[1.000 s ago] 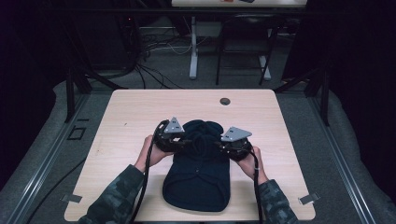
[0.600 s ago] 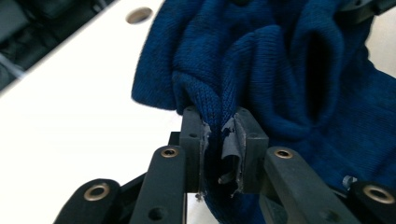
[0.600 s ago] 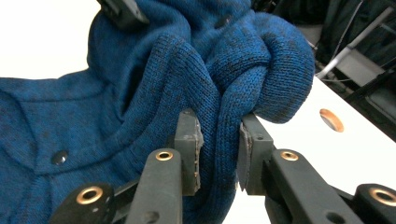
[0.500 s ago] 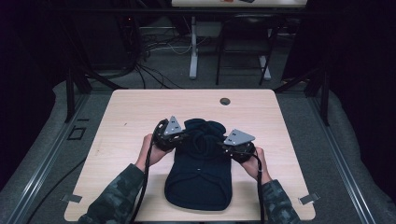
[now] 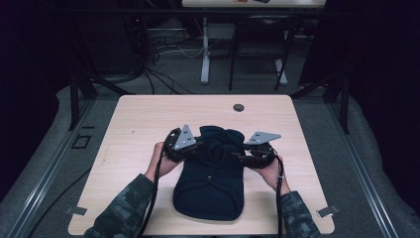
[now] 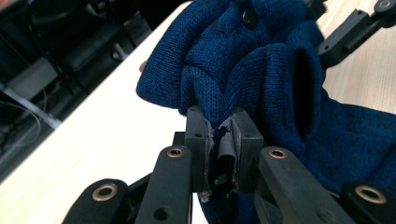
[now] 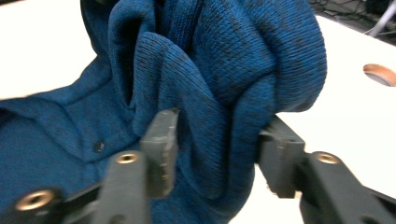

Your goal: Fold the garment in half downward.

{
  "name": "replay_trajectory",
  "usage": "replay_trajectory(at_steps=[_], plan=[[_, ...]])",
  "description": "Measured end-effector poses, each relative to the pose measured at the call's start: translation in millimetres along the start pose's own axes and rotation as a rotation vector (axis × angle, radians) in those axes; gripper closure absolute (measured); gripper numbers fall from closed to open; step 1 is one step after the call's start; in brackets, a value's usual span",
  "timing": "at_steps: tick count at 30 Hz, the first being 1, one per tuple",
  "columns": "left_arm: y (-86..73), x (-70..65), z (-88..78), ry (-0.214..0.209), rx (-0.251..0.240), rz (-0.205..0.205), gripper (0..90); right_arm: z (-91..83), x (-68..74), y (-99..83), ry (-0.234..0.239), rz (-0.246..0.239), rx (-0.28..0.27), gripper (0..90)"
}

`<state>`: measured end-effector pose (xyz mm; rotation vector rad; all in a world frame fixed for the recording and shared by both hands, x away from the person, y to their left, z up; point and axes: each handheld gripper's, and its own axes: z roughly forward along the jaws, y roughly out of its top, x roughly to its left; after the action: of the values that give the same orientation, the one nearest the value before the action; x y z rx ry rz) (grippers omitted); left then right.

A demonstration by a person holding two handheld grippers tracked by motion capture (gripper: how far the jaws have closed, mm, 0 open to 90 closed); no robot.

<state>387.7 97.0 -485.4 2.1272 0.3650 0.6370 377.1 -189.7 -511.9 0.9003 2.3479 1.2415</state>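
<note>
A dark blue knit sweater [image 5: 210, 181] lies mid-table, its top bunched. The left gripper [image 6: 219, 140] pinches a fold; the right gripper [image 7: 217, 140] has just been opening around another bunch — soft, limp, best held by thick folds.

Bunched blue sweater [image 7: 224, 70] hides right tongs' [image 7: 217, 140] pads.

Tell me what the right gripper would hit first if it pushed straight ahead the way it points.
The blue knit garment. The right gripper has its jaws standing either side of a bunched fold, which lies directly ahead. Its jaws have just been opening; how deep the fold sits between them is hard to judge.
</note>
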Motion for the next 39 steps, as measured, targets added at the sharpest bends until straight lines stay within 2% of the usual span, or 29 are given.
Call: replay_trajectory(at_steps=[1,6,7,8,10,13,17,22,25,32,36,39], plan=[[0.3,-0.9,-0.6,0.0,-0.007,0.011,80.3,1.1,-0.9,-0.2,0.013,0.009,0.005,45.9],[1.6,-4.6,-2.0,-0.004,-0.022,0.054,80.4,10.8,-2.7,-3.1,0.015,0.061,0.037,35.4],[1.6,-5.5,-2.4,-0.006,-0.026,0.067,80.4,13.4,-3.1,-4.0,0.02,0.072,0.039,36.9],[1.4,-6.4,-2.4,-0.006,-0.023,0.081,80.3,15.3,-2.5,-5.3,0.006,0.081,0.036,44.7],[0.0,-7.5,-1.9,-0.003,-0.018,0.097,80.2,17.3,-0.7,-7.4,-0.02,0.067,0.038,59.0],[-4.7,-3.8,-1.3,-0.02,-0.016,0.053,79.7,16.7,3.9,-8.3,-0.038,0.039,0.021,71.3],[-9.0,0.2,-1.7,-0.036,-0.003,0.01,77.5,13.7,10.1,-5.5,-0.068,-0.013,0.004,75.7],[-15.0,4.8,-2.5,-0.053,0.009,-0.048,73.4,11.2,19.8,-2.2,-0.112,-0.085,-0.019,77.0],[-18.6,7.0,-2.8,-0.067,0.011,-0.079,71.2,9.0,23.4,-0.7,-0.119,-0.122,-0.03,77.0],[-27.0,6.6,-2.4,-0.079,0.027,-0.124,64.1,4.2,29.5,-0.4,-0.131,-0.191,-0.06,77.2],[-31.7,6.9,0.3,-0.075,0.073,-0.131,56.0,4.3,32.8,-2.5,-0.135,-0.23,-0.071,77.2],[-33.9,7.5,3.4,-0.077,0.093,-0.155,48.4,4.0,34.0,-2.3,-0.134,-0.25,-0.074,77.2]])
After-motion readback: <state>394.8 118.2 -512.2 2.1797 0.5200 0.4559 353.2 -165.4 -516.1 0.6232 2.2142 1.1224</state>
